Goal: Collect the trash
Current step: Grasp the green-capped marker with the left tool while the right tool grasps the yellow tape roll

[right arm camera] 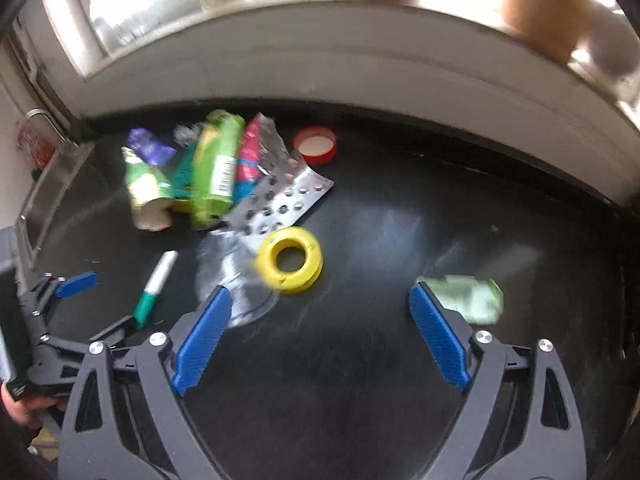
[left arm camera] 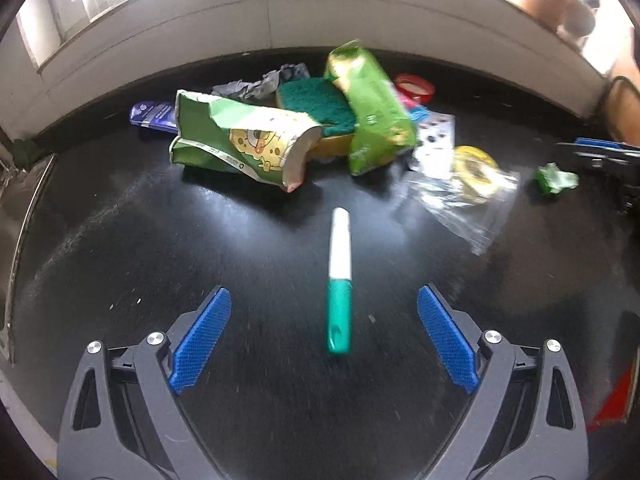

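A green-and-white marker (left arm camera: 339, 280) lies on the black counter (left arm camera: 200, 240), its green cap between the wide-open jaws of my left gripper (left arm camera: 324, 300). It also shows in the right wrist view (right arm camera: 154, 286). Behind it lies a pile: a torn green SpongeBob carton (left arm camera: 244, 142), a green sponge (left arm camera: 318, 106), a green packet (left arm camera: 372, 108). My right gripper (right arm camera: 320, 300) is open and empty above the counter, between a yellow tape roll (right arm camera: 290, 258) on a clear bag (right arm camera: 232, 276) and a crumpled green wrapper (right arm camera: 468, 298) at its right finger.
A red lid (right arm camera: 315, 144), a silver blister pack (right arm camera: 280, 196) and a purple wrapper (right arm camera: 148, 148) lie near the pile. A sink (right arm camera: 44, 200) is at the left. A window sill (right arm camera: 320, 52) runs behind the counter. My left gripper shows in the right wrist view (right arm camera: 100, 304).
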The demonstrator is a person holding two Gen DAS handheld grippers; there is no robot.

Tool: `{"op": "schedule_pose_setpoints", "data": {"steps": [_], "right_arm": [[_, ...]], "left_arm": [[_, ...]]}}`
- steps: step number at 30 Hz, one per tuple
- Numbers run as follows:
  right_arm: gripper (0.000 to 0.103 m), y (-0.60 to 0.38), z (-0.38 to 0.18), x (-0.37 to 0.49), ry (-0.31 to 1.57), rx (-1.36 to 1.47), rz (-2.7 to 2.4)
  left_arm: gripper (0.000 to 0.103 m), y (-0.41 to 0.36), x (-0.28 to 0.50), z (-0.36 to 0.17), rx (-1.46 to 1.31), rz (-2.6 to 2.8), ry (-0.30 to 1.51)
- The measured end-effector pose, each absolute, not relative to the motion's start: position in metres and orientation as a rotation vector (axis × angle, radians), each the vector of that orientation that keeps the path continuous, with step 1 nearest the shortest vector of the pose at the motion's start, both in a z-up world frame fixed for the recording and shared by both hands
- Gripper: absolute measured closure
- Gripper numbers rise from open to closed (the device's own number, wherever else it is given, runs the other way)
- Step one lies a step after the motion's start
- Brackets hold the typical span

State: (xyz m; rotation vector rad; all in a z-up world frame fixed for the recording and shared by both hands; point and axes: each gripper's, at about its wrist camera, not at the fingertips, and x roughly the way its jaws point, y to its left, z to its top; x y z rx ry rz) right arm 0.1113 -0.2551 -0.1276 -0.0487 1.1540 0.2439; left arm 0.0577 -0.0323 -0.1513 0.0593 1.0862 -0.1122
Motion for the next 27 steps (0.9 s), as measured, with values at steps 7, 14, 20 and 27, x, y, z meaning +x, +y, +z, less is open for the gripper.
{"op": "schedule_pose_setpoints", "data": {"steps": [7,14,20,27], "right_arm": [[0.037,-0.241,-0.182,0.154,1.259,-0.123,0.293],[0.087,-0.238,-0.182,0.156,1.243,-0.144,0.295],[0.087,-0.241,-0.152,0.138,1.196,-0.112,0.265],[0.087,-0.239,-0.119,0.097,1.148,-0.085,0.266]], "left_arm": [[0.021,-0.032,0.080,-0.185,0.070,-0.088,1.135],[0.090,-0.041,0.089,-0.178,0.101,-0.129,1.123],[0.091,-0.042,0.086,-0.164,0.029,-0.167,1.153],[0.091,-0.036,0.056,-0.140,0.019,-0.155,1.133]]}}
